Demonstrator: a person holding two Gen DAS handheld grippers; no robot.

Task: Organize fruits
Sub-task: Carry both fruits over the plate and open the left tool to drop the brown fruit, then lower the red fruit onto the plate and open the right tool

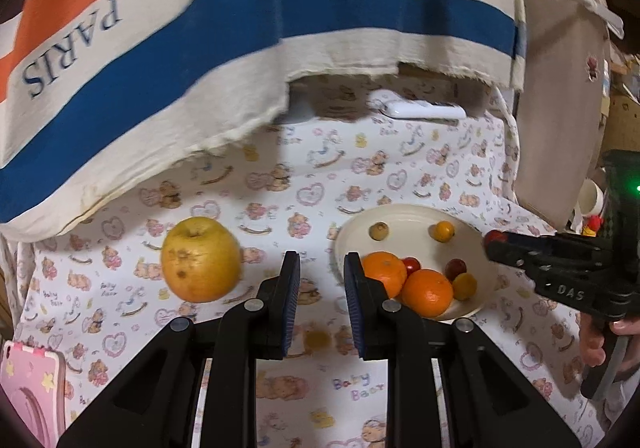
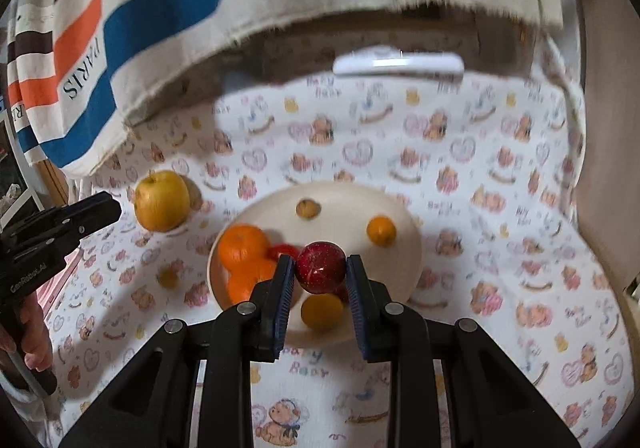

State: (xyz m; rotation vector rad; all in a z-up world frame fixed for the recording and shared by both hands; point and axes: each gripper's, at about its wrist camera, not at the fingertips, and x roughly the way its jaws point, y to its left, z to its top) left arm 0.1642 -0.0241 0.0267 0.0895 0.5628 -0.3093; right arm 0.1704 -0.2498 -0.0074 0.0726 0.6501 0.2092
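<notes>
My right gripper (image 2: 320,268) is shut on a small dark red fruit (image 2: 320,267) and holds it over the cream plate (image 2: 404,248). The plate holds two oranges (image 2: 242,244), a red tomato (image 2: 285,250), and small yellow fruits (image 2: 381,231). In the left wrist view the plate (image 1: 408,214) is at the right, with the right gripper (image 1: 494,240) over its edge. My left gripper (image 1: 321,268) is open and empty, above the cloth between the plate and a yellow apple (image 1: 200,259). The apple lies on the cloth left of the plate (image 2: 161,200).
A bear-print cloth (image 1: 280,176) covers the table. A striped "PARIS" towel (image 1: 160,48) hangs over the back. A white remote (image 2: 398,64) lies at the far edge. A small yellow fruit (image 2: 168,277) lies on the cloth left of the plate. A pink case (image 1: 28,388) is at front left.
</notes>
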